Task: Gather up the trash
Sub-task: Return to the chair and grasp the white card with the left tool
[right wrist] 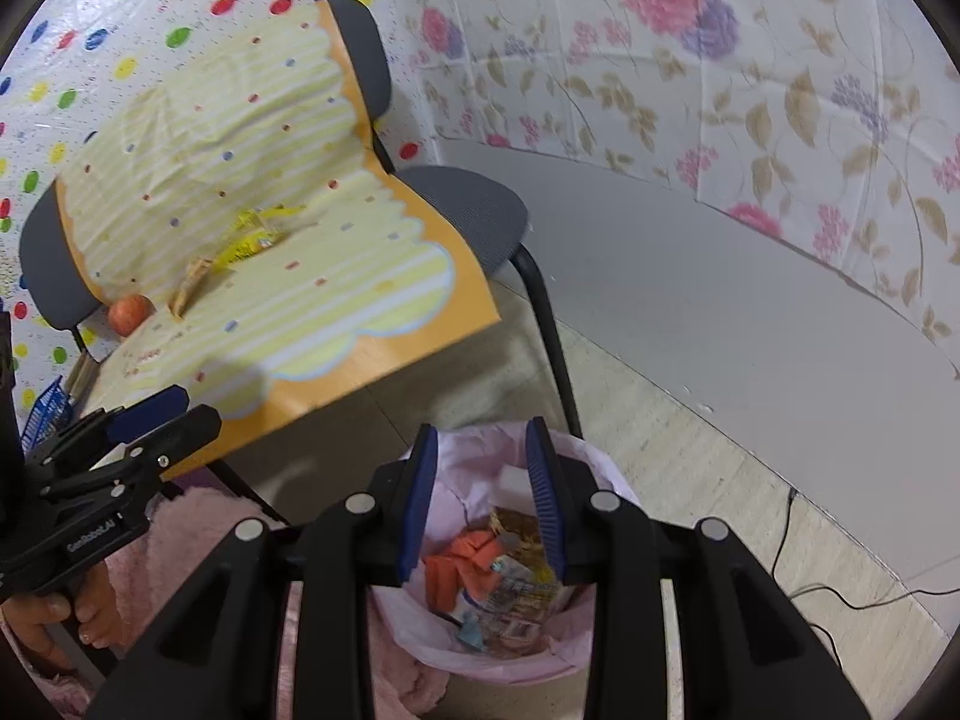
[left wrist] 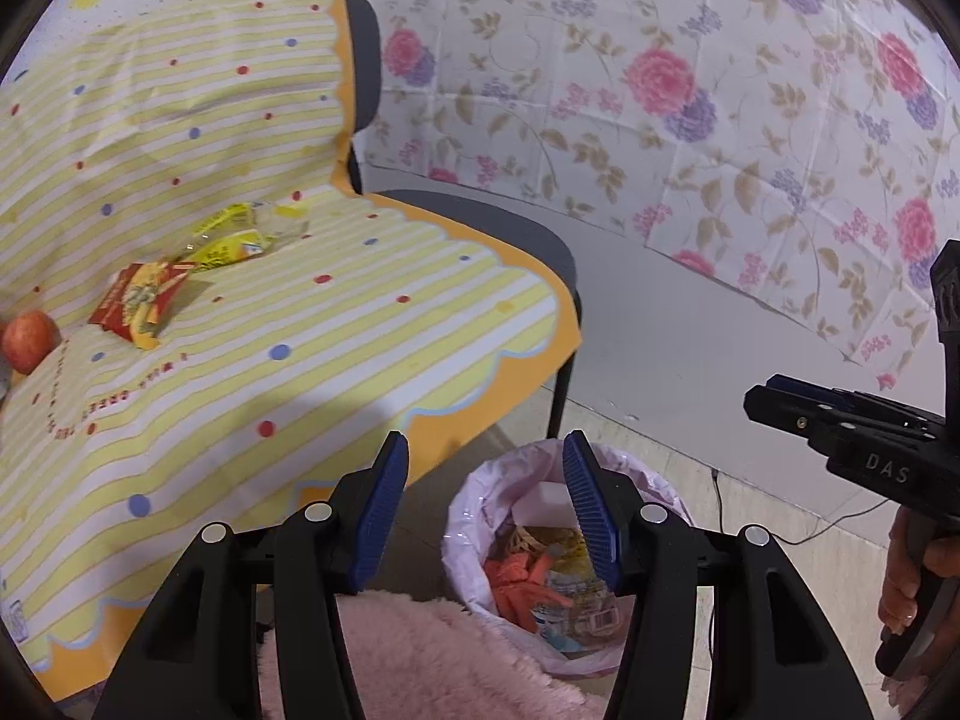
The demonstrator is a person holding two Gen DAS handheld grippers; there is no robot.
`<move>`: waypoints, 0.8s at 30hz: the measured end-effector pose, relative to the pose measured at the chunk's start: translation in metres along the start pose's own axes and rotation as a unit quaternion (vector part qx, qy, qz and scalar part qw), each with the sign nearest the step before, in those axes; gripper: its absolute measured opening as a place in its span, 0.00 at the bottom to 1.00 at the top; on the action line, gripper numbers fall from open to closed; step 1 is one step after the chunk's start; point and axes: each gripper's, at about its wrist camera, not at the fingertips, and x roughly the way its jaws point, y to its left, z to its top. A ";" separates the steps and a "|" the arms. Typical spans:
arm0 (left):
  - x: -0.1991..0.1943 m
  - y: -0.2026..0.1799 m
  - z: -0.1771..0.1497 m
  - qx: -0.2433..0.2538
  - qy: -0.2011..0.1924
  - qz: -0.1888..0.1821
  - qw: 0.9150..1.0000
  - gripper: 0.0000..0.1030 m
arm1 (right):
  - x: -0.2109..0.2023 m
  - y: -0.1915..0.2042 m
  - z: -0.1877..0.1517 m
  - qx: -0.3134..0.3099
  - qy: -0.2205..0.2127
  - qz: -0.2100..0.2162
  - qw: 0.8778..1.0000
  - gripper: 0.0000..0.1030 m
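Note:
A bin lined with a pink bag (left wrist: 480, 498) (right wrist: 594, 468) stands on the floor by the chair, with orange scraps and wrappers (left wrist: 540, 588) (right wrist: 480, 564) inside. My left gripper (left wrist: 483, 450) hovers open over its near rim with nothing between the blue pads. My right gripper (right wrist: 483, 441) is open above the bin's mouth, also with nothing in it. On the chair's striped yellow cloth (left wrist: 336, 324) (right wrist: 336, 276) lie a red and yellow wrapper (left wrist: 141, 303), a yellow wrapper (left wrist: 231, 246) (right wrist: 252, 243) and a clear crumpled packet (left wrist: 279, 219).
A red apple (left wrist: 30, 339) (right wrist: 129, 313) rests at the cloth's left end. The chair's dark leg (left wrist: 561, 396) (right wrist: 555, 348) stands just behind the bin. A pink fluffy fabric (left wrist: 432, 660) lies under the grippers. A black cable (right wrist: 840, 588) runs across the floor at right. A floral sheet covers the wall.

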 end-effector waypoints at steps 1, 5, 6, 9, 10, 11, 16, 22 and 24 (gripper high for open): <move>-0.004 0.004 0.001 -0.002 -0.003 0.006 1.000 0.53 | -0.002 0.004 0.002 -0.003 -0.003 0.006 1.000 0.29; -0.018 0.019 0.005 -0.012 -0.014 0.025 1.000 0.54 | -0.008 0.021 0.015 -0.018 -0.020 0.031 0.999 0.30; -0.021 0.023 0.006 -0.014 -0.017 0.031 0.999 0.54 | -0.008 0.024 0.018 -0.023 -0.023 0.035 0.999 0.29; -0.029 0.038 0.010 -0.023 -0.028 0.053 0.998 0.56 | -0.005 0.040 0.031 -0.043 -0.029 0.047 0.998 0.30; -0.031 0.045 0.012 -0.028 -0.031 0.061 0.997 0.57 | -0.001 0.046 0.037 -0.049 -0.029 0.051 0.997 0.32; -0.032 0.052 0.013 -0.034 -0.031 0.069 0.997 0.57 | 0.002 0.051 0.042 -0.054 -0.030 0.055 0.997 0.38; -0.037 0.097 0.019 -0.077 -0.034 0.122 0.989 0.66 | 0.021 0.077 0.065 -0.084 -0.036 0.071 0.993 0.47; -0.020 0.141 0.041 -0.093 -0.030 0.207 0.973 0.82 | 0.055 0.100 0.093 -0.101 -0.034 0.084 0.991 0.51; -0.008 0.153 0.049 -0.095 -0.023 0.221 0.970 0.83 | 0.068 0.105 0.103 -0.105 -0.031 0.087 0.990 0.51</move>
